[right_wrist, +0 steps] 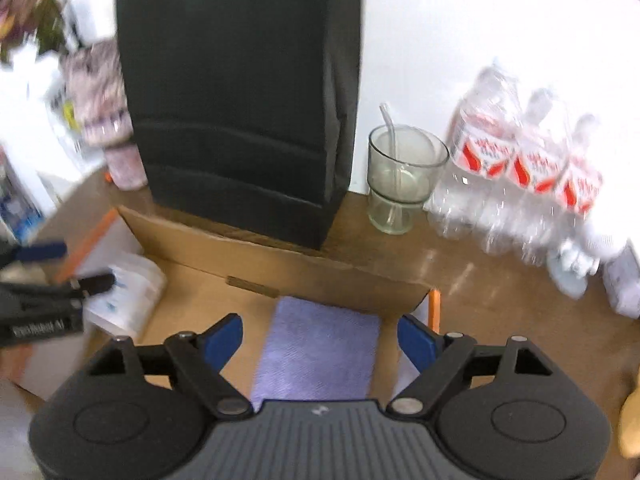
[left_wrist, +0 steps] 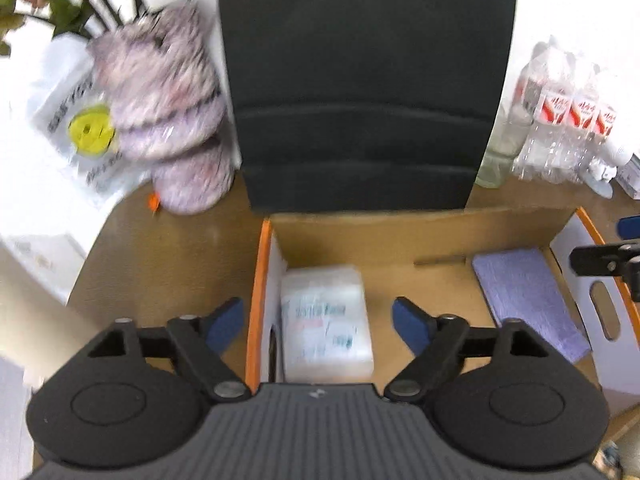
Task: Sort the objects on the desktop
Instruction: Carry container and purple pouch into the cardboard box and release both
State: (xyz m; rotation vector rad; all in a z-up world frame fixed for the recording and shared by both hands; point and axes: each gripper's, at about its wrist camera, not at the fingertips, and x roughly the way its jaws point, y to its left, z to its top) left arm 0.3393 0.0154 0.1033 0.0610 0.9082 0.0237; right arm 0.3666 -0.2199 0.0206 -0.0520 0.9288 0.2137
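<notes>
Both tools hang over an open cardboard box [left_wrist: 400,236] with orange-edged ends on a brown table [left_wrist: 168,248]. The left gripper [left_wrist: 318,320] has its jaws spread with nothing pinched; a white plastic-wrapped packet [left_wrist: 326,320] lies below, against the box's left wall. The right gripper [right_wrist: 320,340] is likewise spread and empty above a folded purple cloth [right_wrist: 320,352] at the box's right end. Behind the box stands a black block [right_wrist: 240,100], with a glass cup [right_wrist: 400,176] and bottled water [right_wrist: 520,168] far right

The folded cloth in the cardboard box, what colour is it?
Lavender purple cloth, plain with a fine texture; clearest in the right wrist view.
</notes>
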